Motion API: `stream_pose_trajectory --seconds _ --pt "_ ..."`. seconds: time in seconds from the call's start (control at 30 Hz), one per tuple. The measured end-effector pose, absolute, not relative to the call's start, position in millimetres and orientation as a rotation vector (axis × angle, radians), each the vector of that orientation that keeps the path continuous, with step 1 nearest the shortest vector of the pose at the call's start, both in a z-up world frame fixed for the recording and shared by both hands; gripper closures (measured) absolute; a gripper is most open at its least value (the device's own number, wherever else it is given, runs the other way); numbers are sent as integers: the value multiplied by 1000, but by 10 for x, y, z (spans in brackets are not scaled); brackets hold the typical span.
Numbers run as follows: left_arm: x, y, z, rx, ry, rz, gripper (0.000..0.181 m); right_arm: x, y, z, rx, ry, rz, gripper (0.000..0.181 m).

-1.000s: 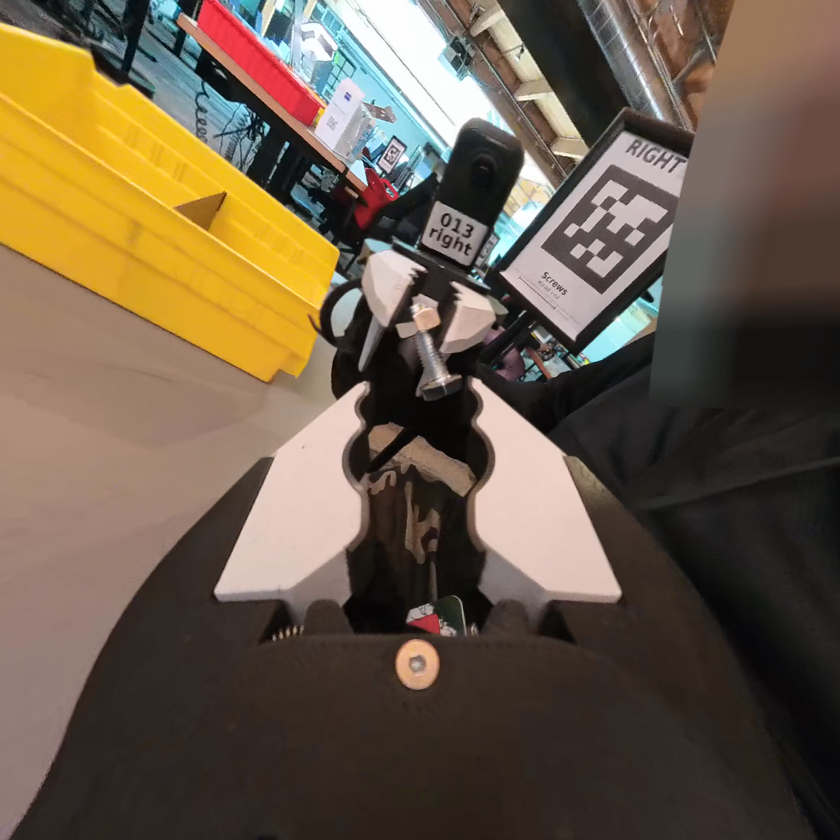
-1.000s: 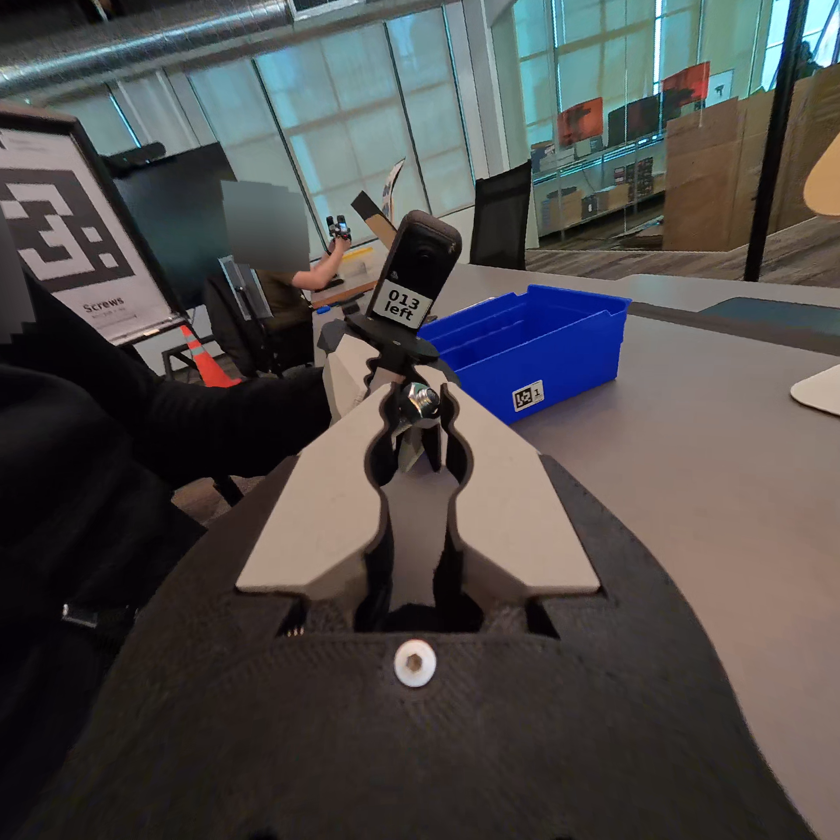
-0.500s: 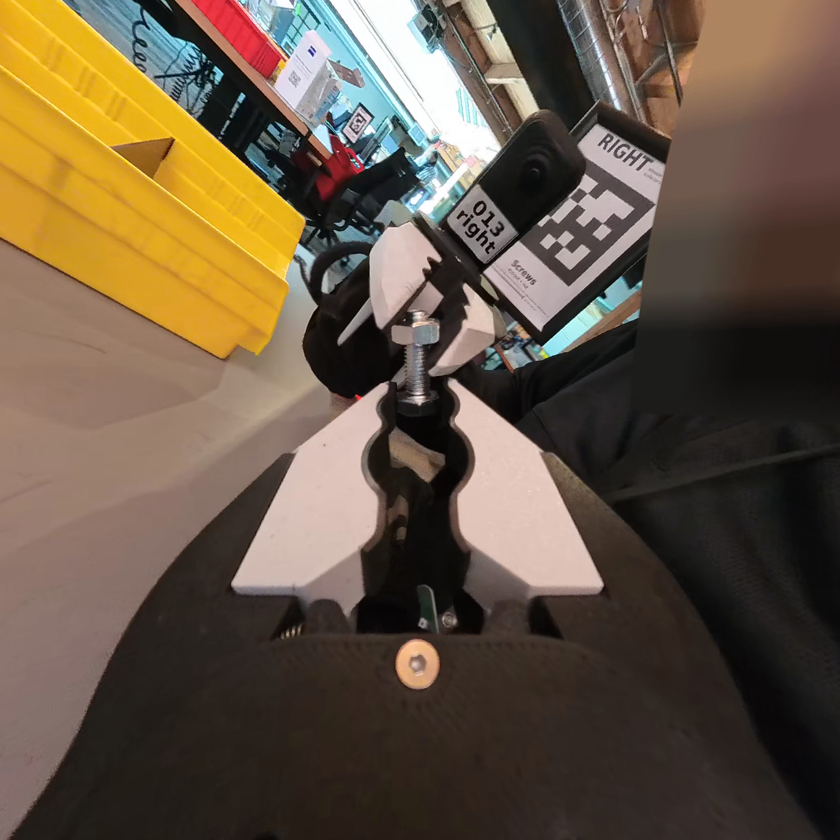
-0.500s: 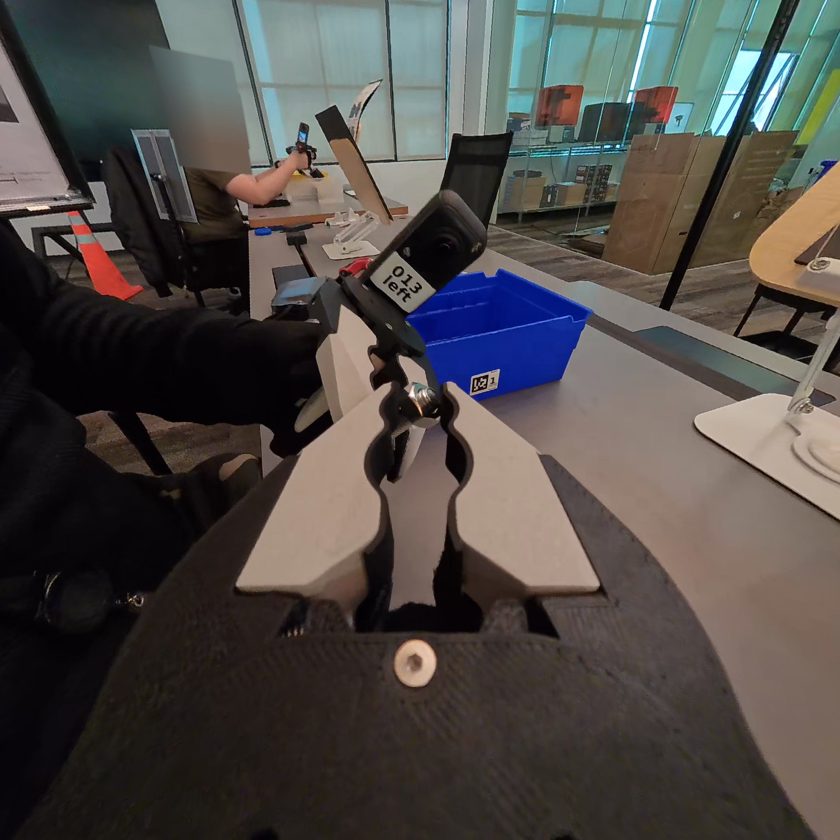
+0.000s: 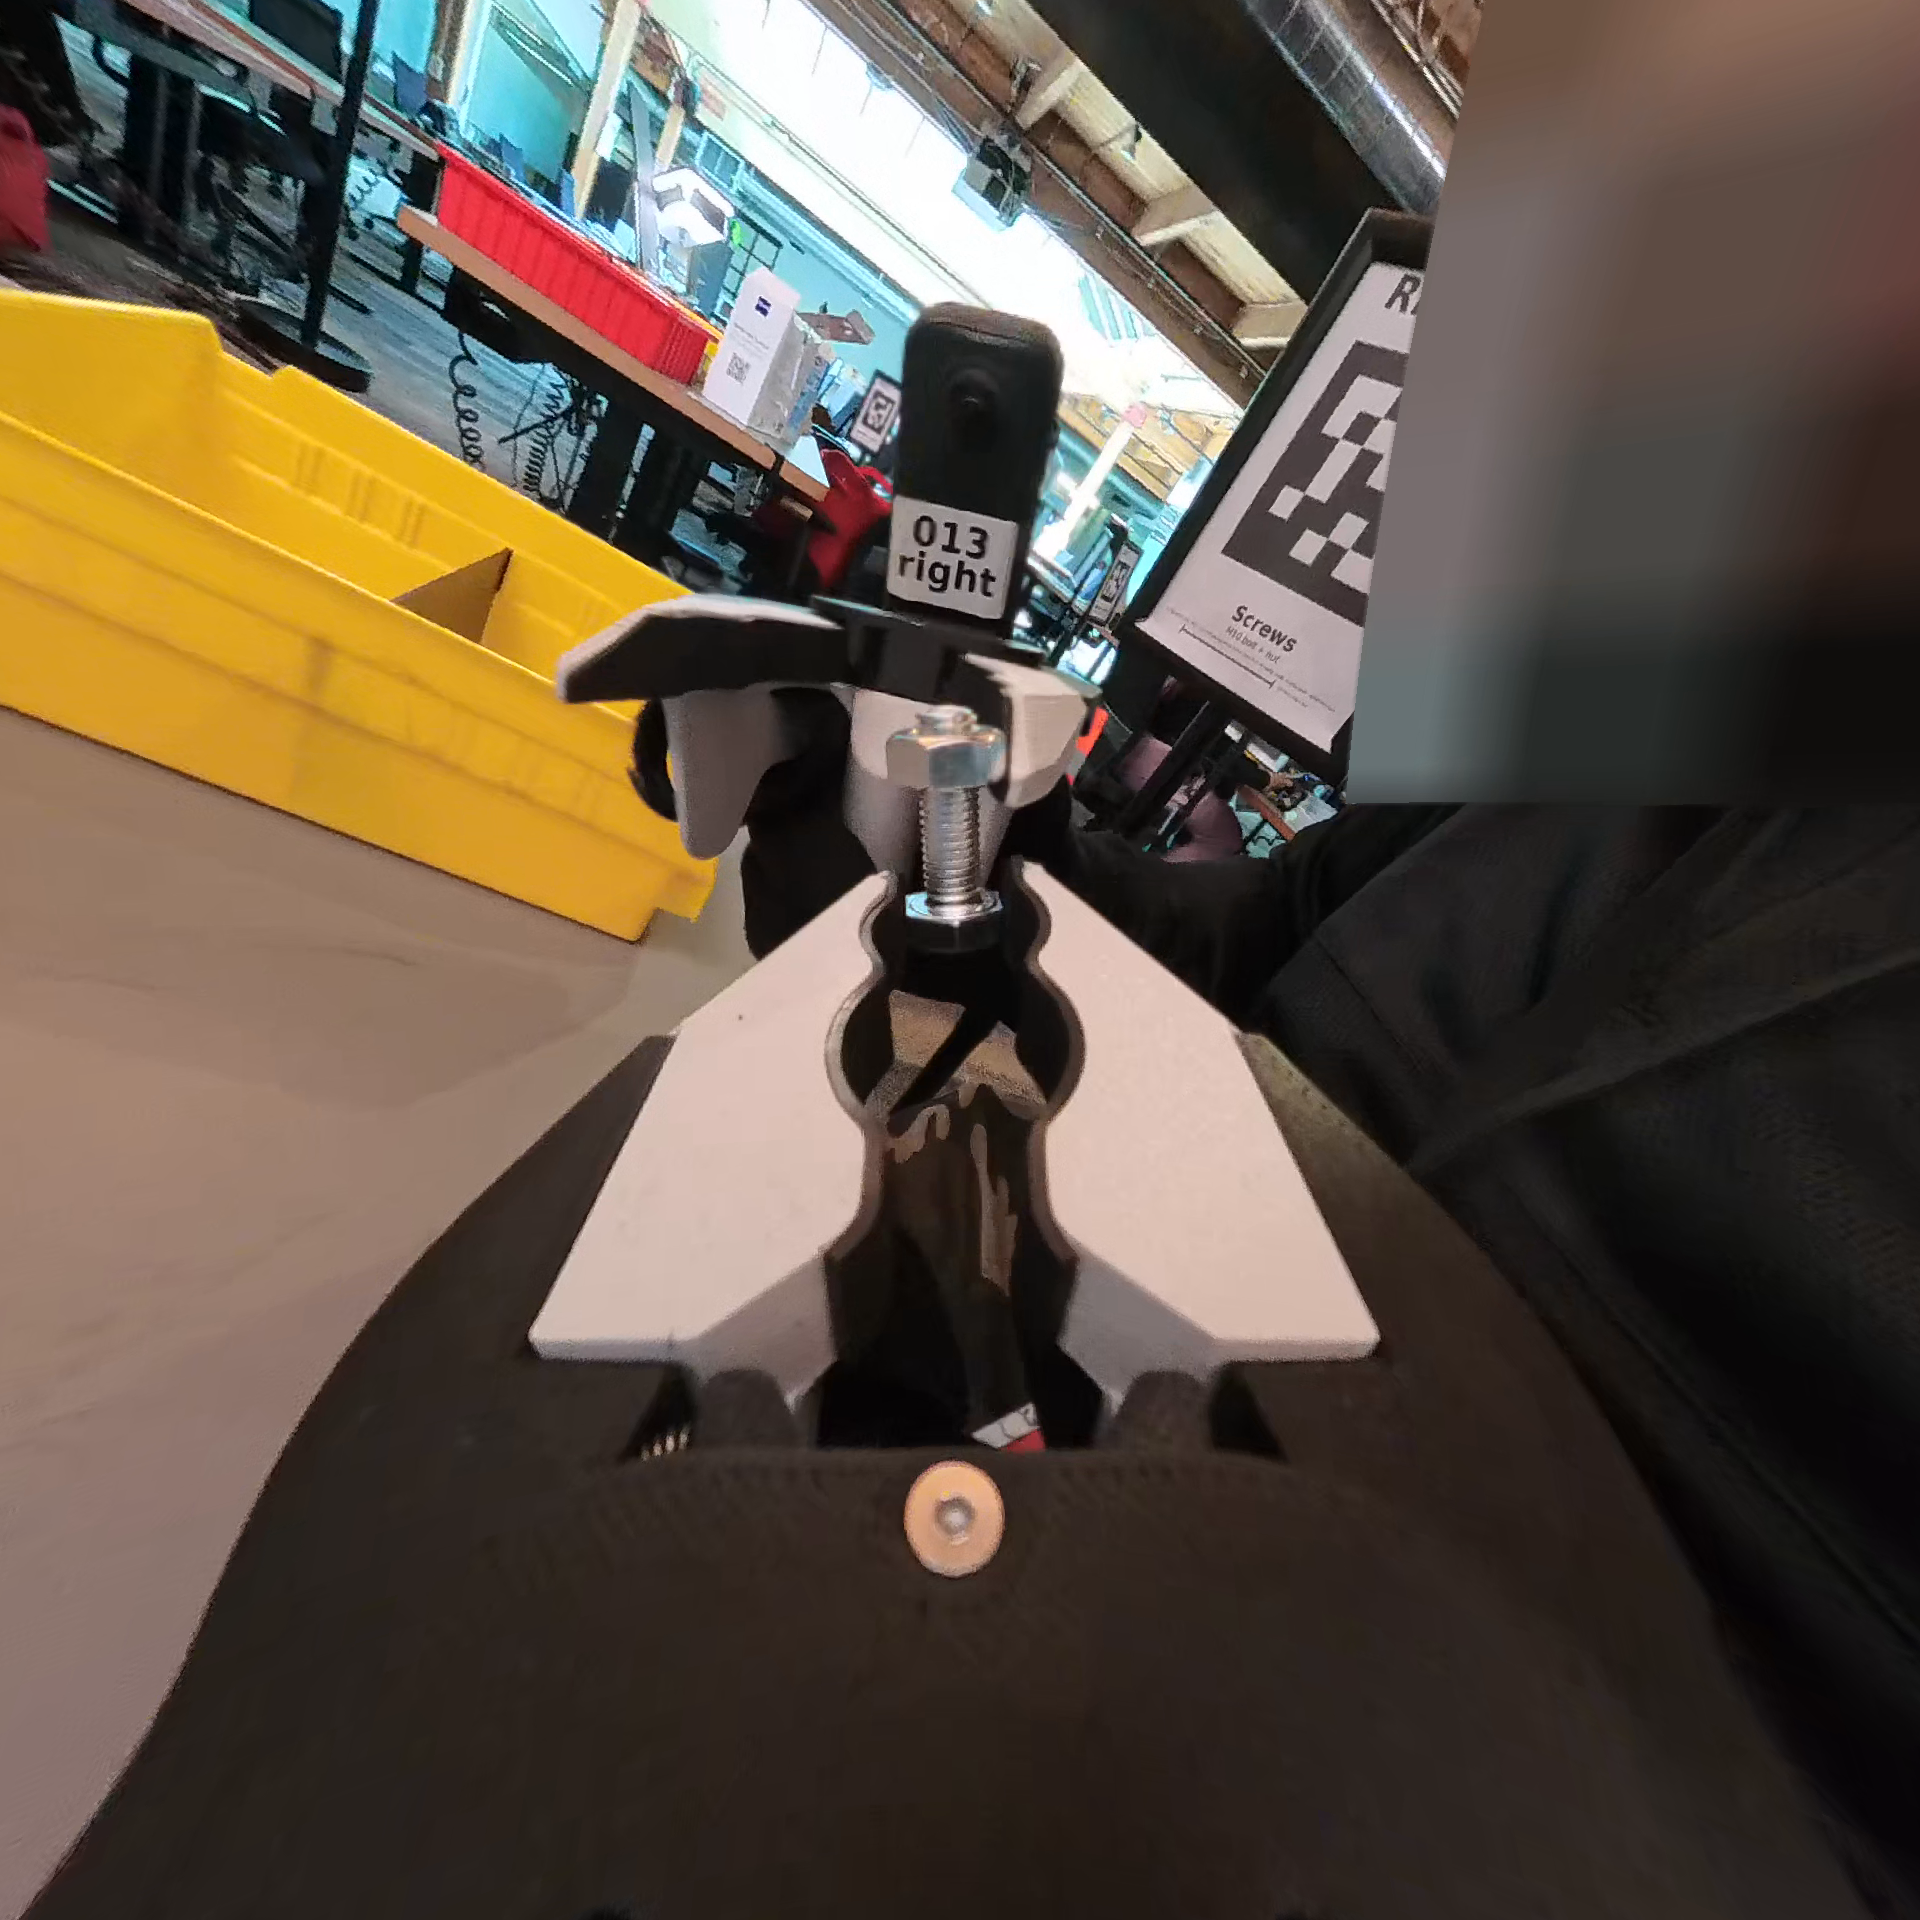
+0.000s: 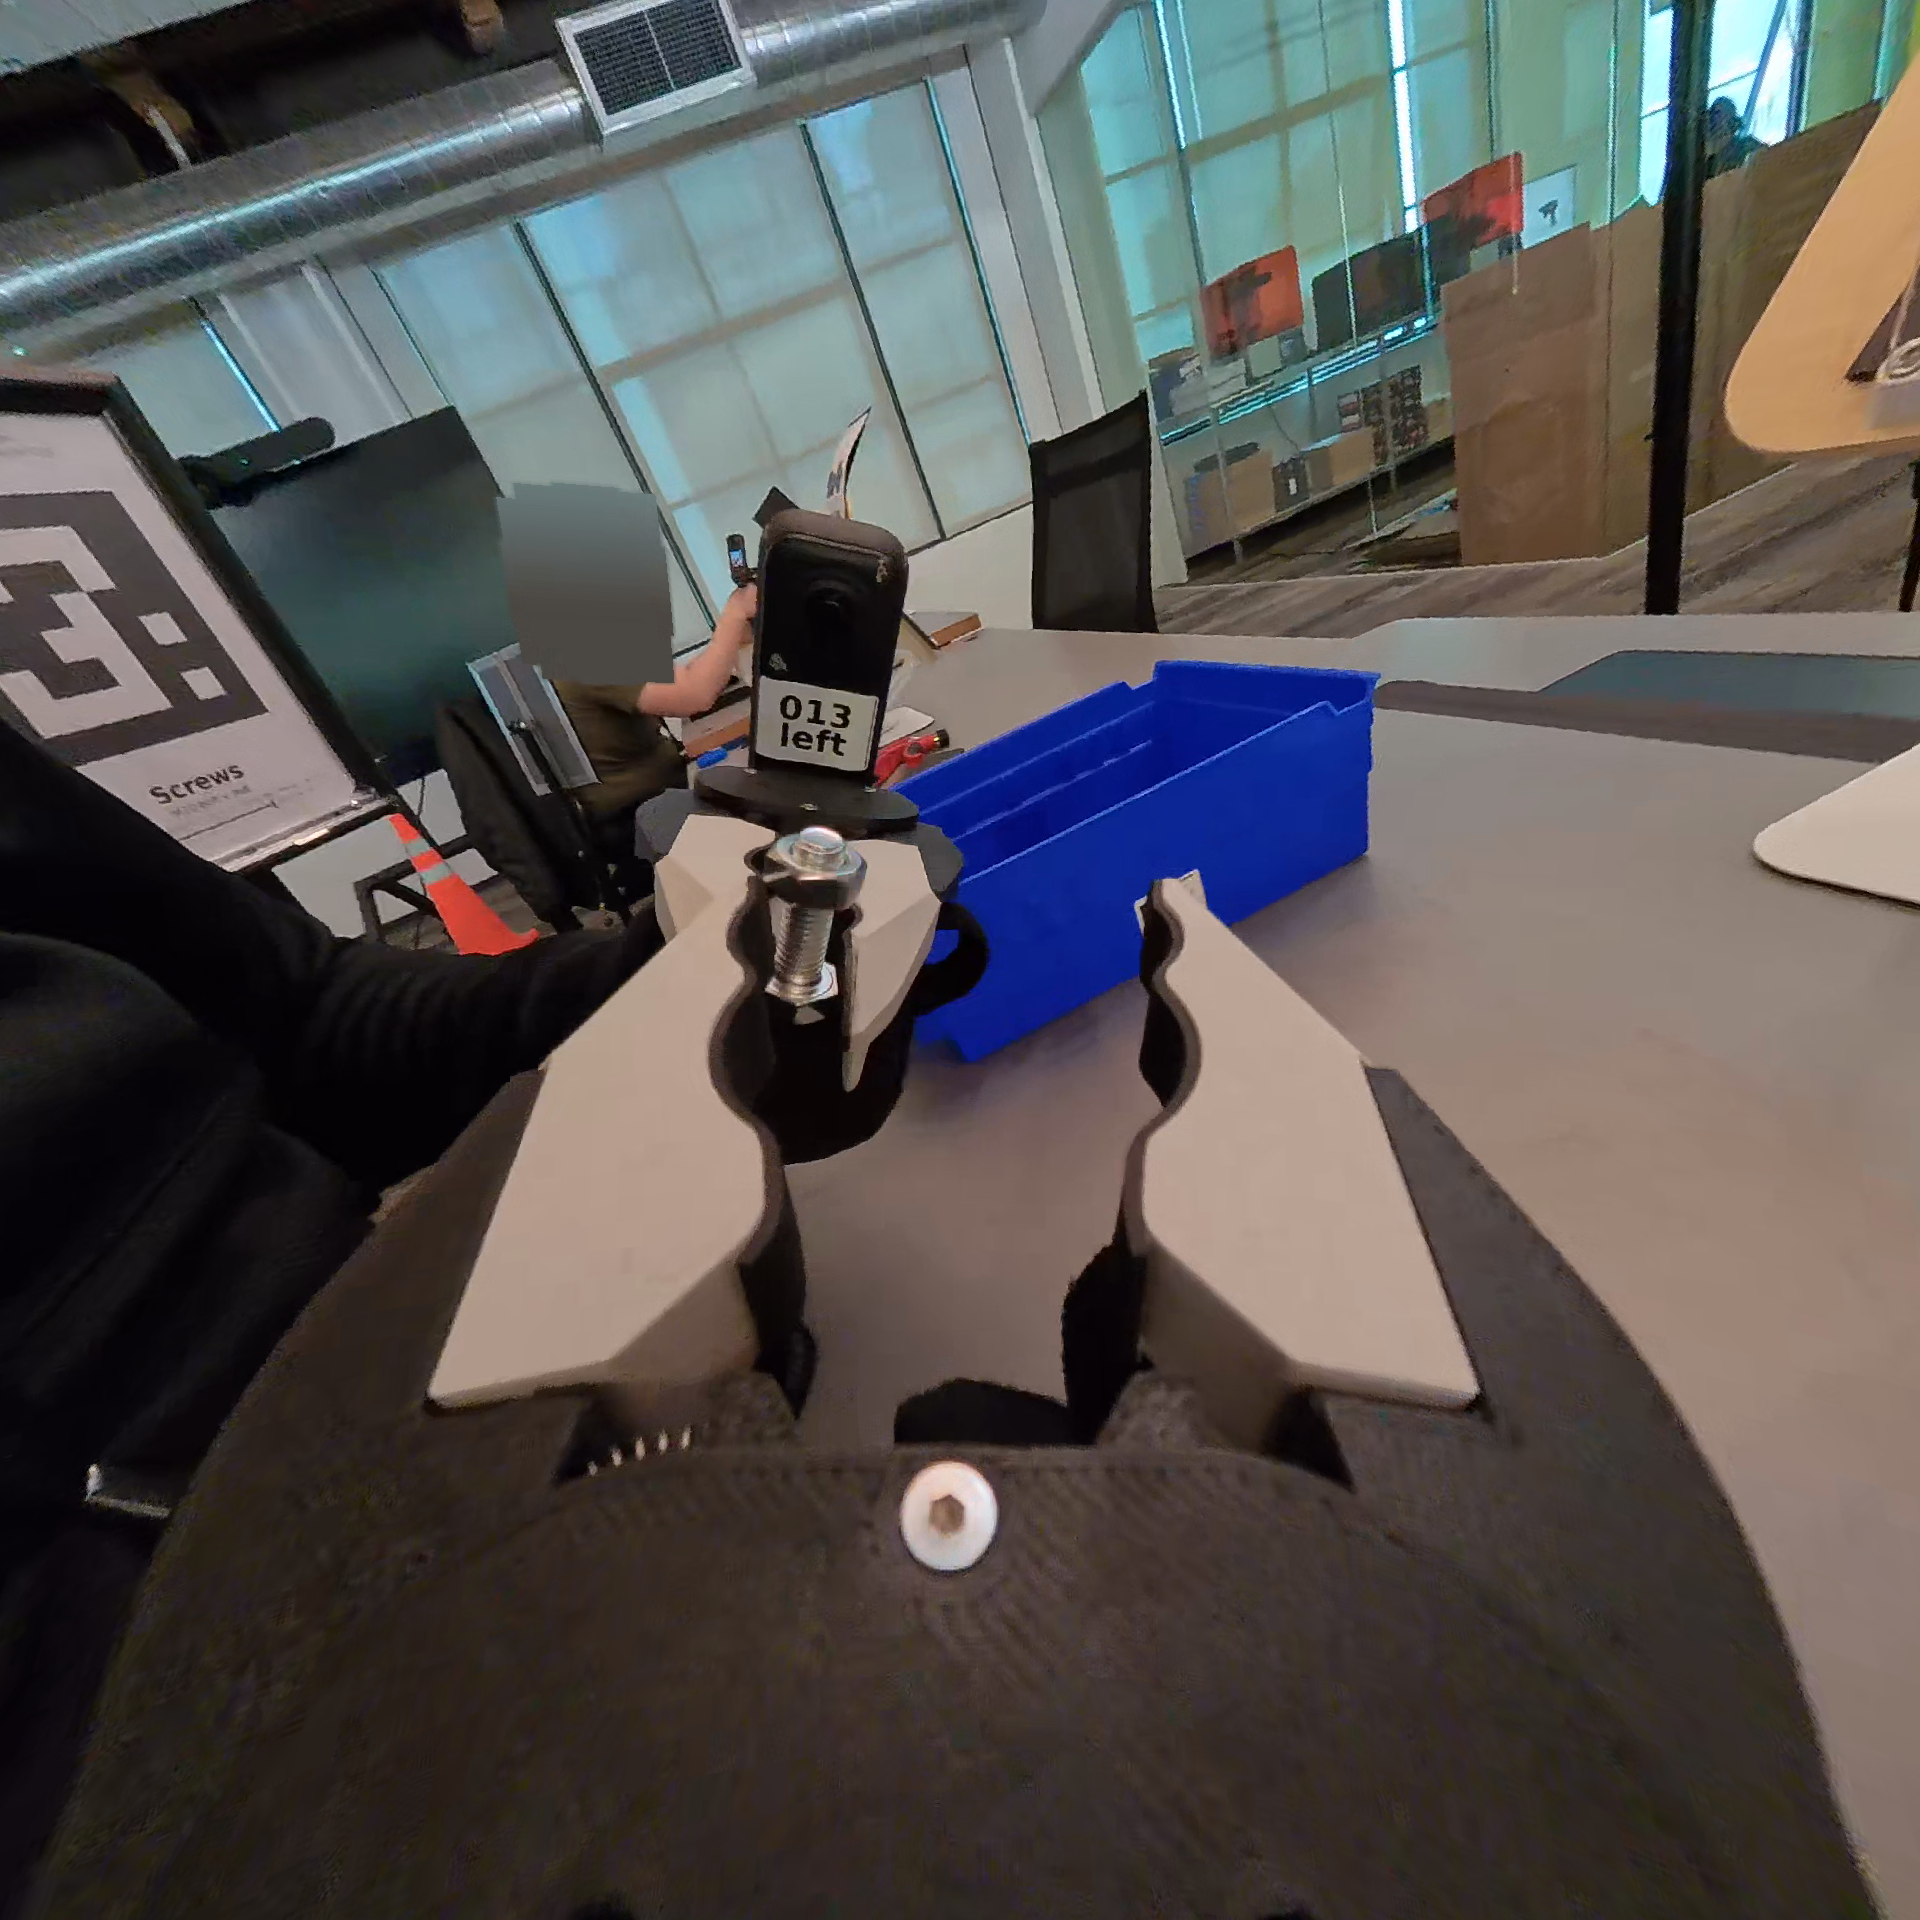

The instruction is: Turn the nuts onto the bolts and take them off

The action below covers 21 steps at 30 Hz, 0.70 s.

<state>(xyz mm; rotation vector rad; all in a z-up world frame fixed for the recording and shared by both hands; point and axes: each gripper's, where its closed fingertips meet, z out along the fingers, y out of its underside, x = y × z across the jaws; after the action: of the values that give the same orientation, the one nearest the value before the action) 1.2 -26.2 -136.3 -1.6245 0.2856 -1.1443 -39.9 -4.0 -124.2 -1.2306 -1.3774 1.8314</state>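
Note:
My left gripper (image 5: 951,914) is shut on the head of a silver bolt (image 5: 954,836), which points away from it. A silver nut (image 5: 945,756) sits near the bolt's far end. My right gripper (image 6: 956,904) is open and empty. Its left finger (image 6: 665,1122) lies beside the nut (image 6: 816,873) and its right finger stands well apart. The bolt (image 6: 800,940) also shows in the right wrist view, held between the left gripper's fingers (image 6: 894,925). In the left wrist view the right gripper (image 5: 831,790) faces me with its jaws spread around the nut end.
A yellow bin (image 5: 312,644) stands on the grey table (image 5: 260,1039) at the left. A blue bin (image 6: 1143,790) stands behind the grippers. A framed marker sign (image 5: 1299,499) is at the back. A white base plate (image 6: 1849,831) lies at the right. A person's dark sleeve (image 6: 260,987) is close. The tips of one gripper are about 4 cm away from the tips of the other. Between my right fingertips and the white base plate (image 6: 1849,831) there is roughly 40 cm.
My right gripper was shut on the nut and has opened and let it go. The left gripper keeps hold of the bolt, and both grippers have rolled back to level.

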Motion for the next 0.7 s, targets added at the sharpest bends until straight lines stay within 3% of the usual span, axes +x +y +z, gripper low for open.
stream_pose_trajectory --seconds 0.17,0.23,0.27,0.7 --pt "44 -290 -1295 -1587 324 -1104 165 -401 -49 -1221 -1247 -1351 1909 103" --pt "18 -319 -1201 -1546 341 -1091 165 -385 49 -1228 -1279 -1301 1936 121" --pt "8 -320 -1180 -1545 346 -1077 165 -378 100 -1236 -1291 -1282 1939 121" --pt "91 -330 -1196 -1561 407 -1005 165 -384 -70 -1125 -1229 -1277 2068 97"
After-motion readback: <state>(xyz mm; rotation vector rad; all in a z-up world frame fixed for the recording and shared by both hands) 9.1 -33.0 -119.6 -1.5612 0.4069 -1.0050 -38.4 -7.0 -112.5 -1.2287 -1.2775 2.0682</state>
